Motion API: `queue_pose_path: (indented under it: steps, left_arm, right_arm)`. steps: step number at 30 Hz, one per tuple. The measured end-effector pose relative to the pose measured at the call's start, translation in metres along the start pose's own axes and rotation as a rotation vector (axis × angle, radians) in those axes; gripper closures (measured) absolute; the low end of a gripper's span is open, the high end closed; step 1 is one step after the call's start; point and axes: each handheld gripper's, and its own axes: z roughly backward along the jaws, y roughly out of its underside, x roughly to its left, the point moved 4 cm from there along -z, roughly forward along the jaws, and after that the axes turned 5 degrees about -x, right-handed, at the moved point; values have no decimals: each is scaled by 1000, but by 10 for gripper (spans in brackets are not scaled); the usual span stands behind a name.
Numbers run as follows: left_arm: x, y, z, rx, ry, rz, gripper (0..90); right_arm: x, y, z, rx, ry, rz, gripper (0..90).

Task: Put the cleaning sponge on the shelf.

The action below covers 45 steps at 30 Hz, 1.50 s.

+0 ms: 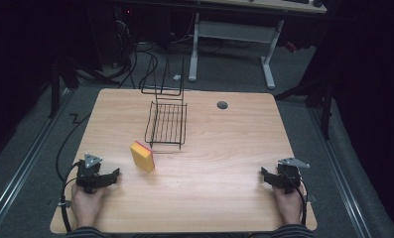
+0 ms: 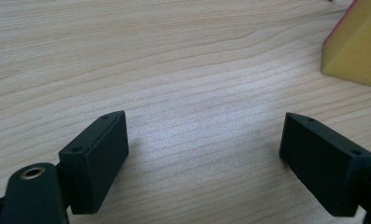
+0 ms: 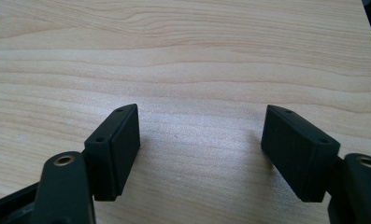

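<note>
Left gripper (image 1: pixel 116 173) rests on the near left of the wooden table (image 1: pixel 224 148), jaws apart, nothing between them | right gripper (image 1: pixel 264 173) at near right, jaws apart, empty | yellow sponge (image 1: pixel 142 156) with pink top stands near the left gripper, not touching | black wire rack (image 1: pixel 167 124) just behind the sponge.

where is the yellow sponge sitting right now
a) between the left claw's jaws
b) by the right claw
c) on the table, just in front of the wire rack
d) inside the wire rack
c: the yellow sponge rests on the bare table just in front of the wire rack, apart from it; the left claw sits open nearby with only wood between its jaws.
</note>
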Motion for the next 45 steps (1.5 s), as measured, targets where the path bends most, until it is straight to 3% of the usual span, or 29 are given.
queue_pose_path:
  steps: [33,45]
  left_arm:
    - [-1,0,0,-5,2,17,137]
    - [-5,-4,18,-49,34,29,110]
  right_arm:
    - [1,0,0,3,-2,-1,275]
    - [1,0,0,3,-2,-1,274]
